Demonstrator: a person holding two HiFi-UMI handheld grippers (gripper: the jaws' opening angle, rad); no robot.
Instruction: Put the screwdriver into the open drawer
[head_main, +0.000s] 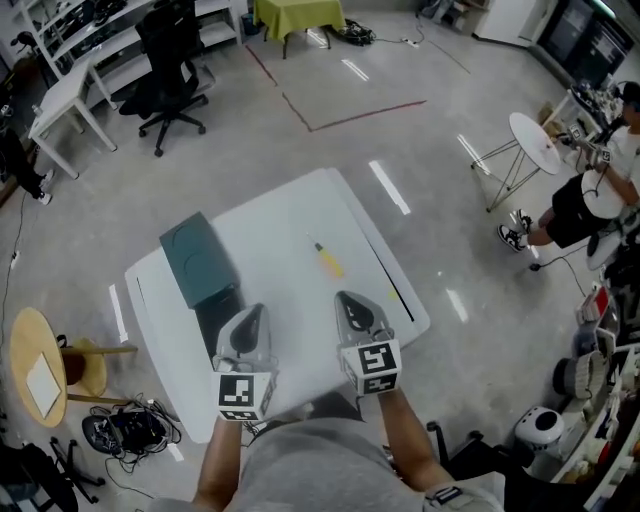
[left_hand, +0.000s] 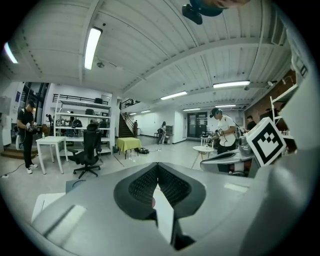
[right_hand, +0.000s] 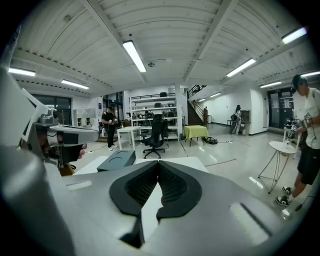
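The screwdriver (head_main: 328, 260), with a yellow handle, lies on the white table (head_main: 290, 215) just right of centre. At the table's left stands a dark teal drawer unit (head_main: 200, 258), also seen in the right gripper view (right_hand: 116, 160), with its open drawer (head_main: 218, 312) pulled toward me. My left gripper (head_main: 258, 309) is over the table's near side, right beside the open drawer, jaws shut and empty. My right gripper (head_main: 343, 296) hovers a short way nearer me than the screwdriver, apart from it, also shut and empty. Neither gripper view shows the screwdriver.
A thin black strip (head_main: 395, 285) lies along the table's right edge. Around the table are a black office chair (head_main: 170, 80), white desks (head_main: 65, 105), a round wooden stool (head_main: 40, 365), floor cables (head_main: 125, 430), a small round white table (head_main: 535, 140) and a person (head_main: 590, 200) at the right.
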